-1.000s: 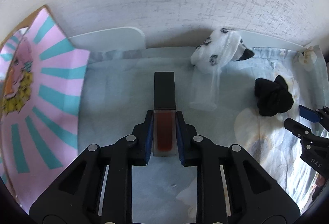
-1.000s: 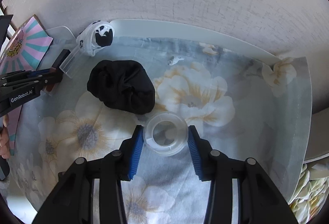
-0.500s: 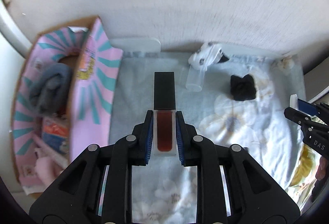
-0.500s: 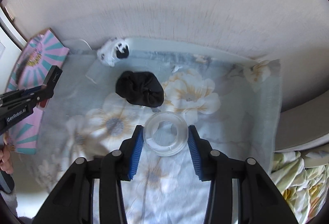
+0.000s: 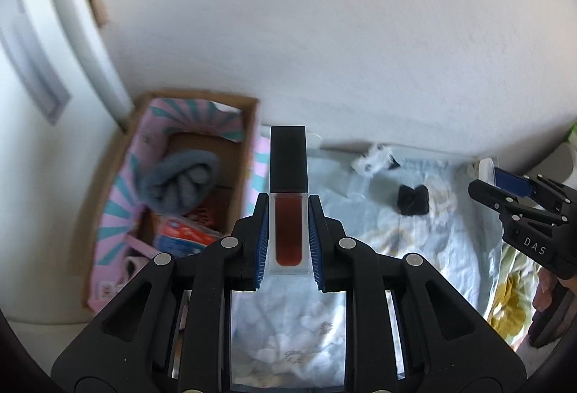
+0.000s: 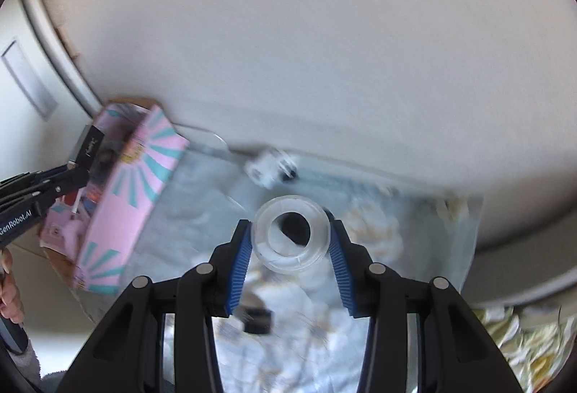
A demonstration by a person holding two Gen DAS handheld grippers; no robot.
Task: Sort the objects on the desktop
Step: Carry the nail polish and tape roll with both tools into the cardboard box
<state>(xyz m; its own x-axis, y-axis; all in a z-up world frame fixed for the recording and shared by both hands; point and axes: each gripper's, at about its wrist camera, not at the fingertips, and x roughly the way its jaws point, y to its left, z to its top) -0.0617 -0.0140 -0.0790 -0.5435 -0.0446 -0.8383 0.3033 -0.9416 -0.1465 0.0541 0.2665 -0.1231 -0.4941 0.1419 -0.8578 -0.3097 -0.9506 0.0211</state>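
My left gripper (image 5: pixel 288 238) is shut on a lip gloss tube (image 5: pixel 288 198) with red liquid and a black cap, held high above the floral cloth (image 5: pixel 414 248), just right of the pink-and-teal cardboard box (image 5: pixel 115 212). My right gripper (image 6: pixel 290 241) is shut on a clear tape roll (image 6: pixel 291 234), held above the cloth (image 6: pixel 202 198). The right gripper also shows at the right edge of the left wrist view (image 5: pixel 519 209). The left gripper with the tube shows at the left of the right wrist view (image 6: pixel 39 184), over the box (image 6: pixel 126 209).
The box holds a rolled grey cloth (image 5: pixel 180 184) and a red-and-blue packet (image 5: pixel 184 234). A black scrunchie (image 5: pixel 413 200) and a white spotted item (image 5: pixel 375 158) lie on the cloth by the wall. A small dark object (image 6: pixel 258 321) lies below the right gripper.
Both grippers have risen well above the table with their objects. The left one has moved left toward the box, whose inside has come into view. The right view has swung left.
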